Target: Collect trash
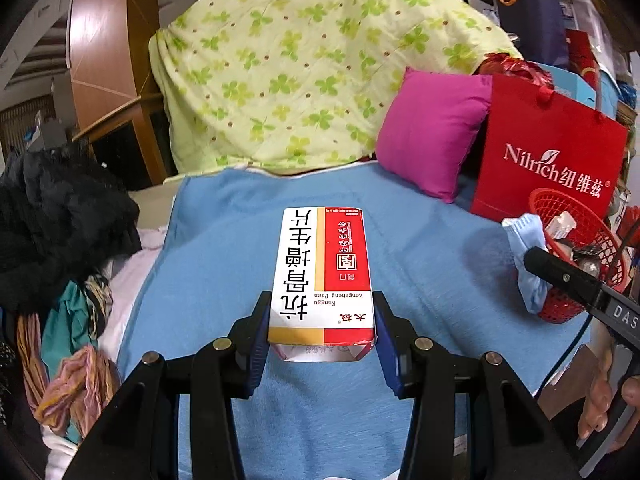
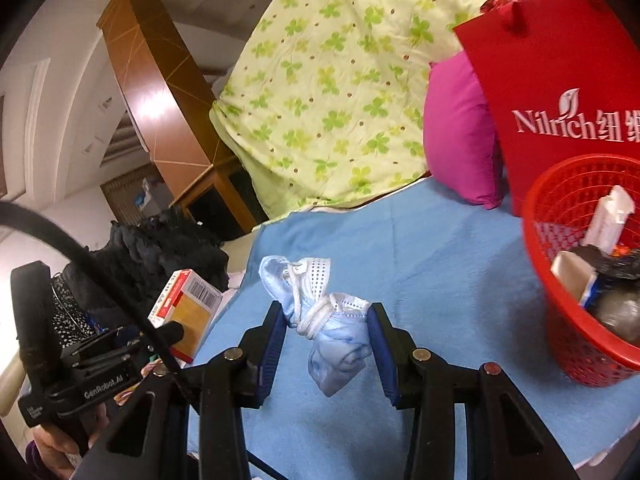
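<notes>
Soft blue fleece blanket point(image 1: 224, 240) is covering the bed where everything is sitting, with a clover-print quilt point(image 1: 304, 64) heaped along the far edge and a magenta cushion point(image 1: 432, 136) leaning beside a glossy red paper bag point(image 1: 544, 148) toward the far right corner. The left tool point(image 1: 320, 336) is gripping a cardboard medicine box point(image 1: 322, 272) by its near end, both blue-padded fingers point(image 1: 260, 340) pressing its long sides; the box is rectangular, white and red with a yellow band, its long axis pointing straight away along the fingers toward the quilt, its near flap hanging open. The right tool point(image 2: 326, 340) is holding a crumpled pale blue face mask point(image 2: 320, 320) at a moderate width, the soft fabric and its twisted white ear loops bunching between the pads and dangling below them above the blanket. A red plastic lattice basket point(image 2: 560, 216) is standing near the right edge of the bed, just in front of the paper bag, already containing a white carton, dark wrappers and a greyish round object. Dark, crinkled clothing point(image 1: 60, 216) is piling up at the left edge.
</notes>
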`<control>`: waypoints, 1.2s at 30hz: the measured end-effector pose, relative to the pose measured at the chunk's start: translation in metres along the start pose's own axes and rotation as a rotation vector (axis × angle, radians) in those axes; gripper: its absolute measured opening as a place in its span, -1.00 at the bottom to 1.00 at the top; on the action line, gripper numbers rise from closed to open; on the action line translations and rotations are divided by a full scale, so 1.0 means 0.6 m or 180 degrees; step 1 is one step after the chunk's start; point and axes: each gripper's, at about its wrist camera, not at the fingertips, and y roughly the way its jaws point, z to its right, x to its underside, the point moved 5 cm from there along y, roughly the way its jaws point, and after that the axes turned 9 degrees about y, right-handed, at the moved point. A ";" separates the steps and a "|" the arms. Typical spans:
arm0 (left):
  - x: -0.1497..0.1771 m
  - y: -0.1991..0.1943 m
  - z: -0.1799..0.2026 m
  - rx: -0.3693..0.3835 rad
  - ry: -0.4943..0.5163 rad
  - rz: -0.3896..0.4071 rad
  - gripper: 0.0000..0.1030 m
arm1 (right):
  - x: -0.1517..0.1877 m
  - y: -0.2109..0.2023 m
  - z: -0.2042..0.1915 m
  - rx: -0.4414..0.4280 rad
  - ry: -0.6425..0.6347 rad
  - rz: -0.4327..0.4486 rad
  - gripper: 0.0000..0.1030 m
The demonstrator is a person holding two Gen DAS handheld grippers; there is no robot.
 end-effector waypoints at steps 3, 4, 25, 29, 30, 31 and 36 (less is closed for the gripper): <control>-0.006 -0.009 0.007 -0.0014 0.0038 0.0050 -0.05 | 0.001 -0.018 0.009 0.0004 0.0032 0.0041 -0.14; -0.008 -0.012 0.010 -0.0019 0.0053 0.0067 -0.05 | 0.002 -0.021 0.011 0.0010 0.0041 0.0044 -0.14; -0.016 -0.016 0.044 -0.0013 0.0227 0.0093 -0.05 | -0.003 -0.035 0.030 0.0035 0.0120 0.0130 -0.14; -0.017 -0.015 0.047 -0.0011 0.0235 0.0089 -0.05 | -0.002 -0.040 0.032 0.0045 0.0122 0.0143 -0.14; -0.017 -0.015 0.048 -0.0009 0.0241 0.0090 -0.05 | -0.001 -0.042 0.032 0.0053 0.0120 0.0146 -0.14; -0.017 -0.015 0.051 -0.0013 0.0252 0.0091 -0.05 | -0.002 -0.043 0.033 0.0060 0.0121 0.0147 -0.14; -0.017 -0.014 0.055 -0.0003 0.0286 0.0087 -0.05 | -0.006 -0.048 0.039 0.0063 0.0146 0.0169 -0.14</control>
